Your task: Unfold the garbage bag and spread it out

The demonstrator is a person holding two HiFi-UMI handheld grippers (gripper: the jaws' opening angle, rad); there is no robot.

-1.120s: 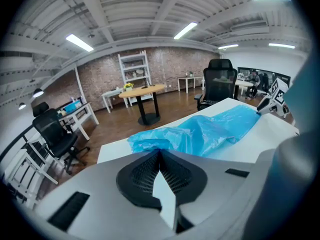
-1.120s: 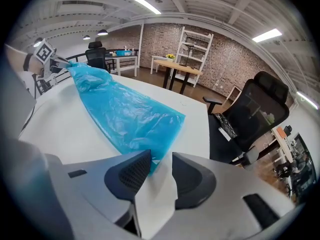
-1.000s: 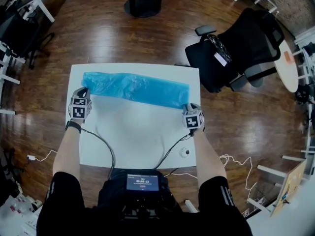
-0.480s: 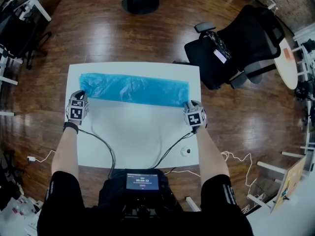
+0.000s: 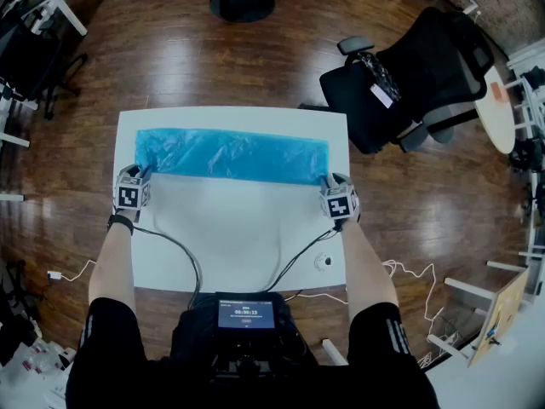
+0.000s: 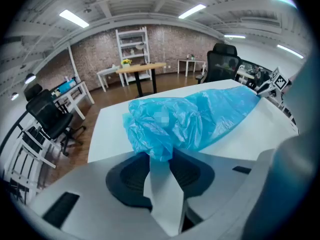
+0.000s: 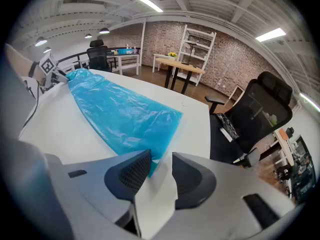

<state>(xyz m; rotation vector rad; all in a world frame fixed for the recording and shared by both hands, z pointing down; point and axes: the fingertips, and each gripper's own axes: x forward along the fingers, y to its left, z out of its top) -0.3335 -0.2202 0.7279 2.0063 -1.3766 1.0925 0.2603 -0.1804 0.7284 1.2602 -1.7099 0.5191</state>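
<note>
The blue garbage bag (image 5: 234, 154) lies as a long flat strip across the far half of the white table (image 5: 230, 237). My left gripper (image 5: 139, 172) is at the bag's left end. Its jaws have just been opening; in the left gripper view a crumpled corner of the bag (image 6: 200, 116) sits loose between the tips of the left gripper (image 6: 160, 159), with a gap showing. My right gripper (image 5: 329, 182) is at the right end. In the right gripper view the bag (image 7: 120, 114) is smooth, and its corner lies on the table between the parted jaws of the right gripper (image 7: 161, 166).
A black office chair (image 5: 417, 75) stands just past the table's far right corner. A small round object (image 5: 322, 262) rests near the table's right front. Cables (image 5: 183, 254) run from both grippers across the table to a screen (image 5: 247, 315) at my chest.
My left gripper has dropped toward the table and slid slightly nearer to me. The bag's left end has settled lower and flatter. The right gripper has stayed put.
</note>
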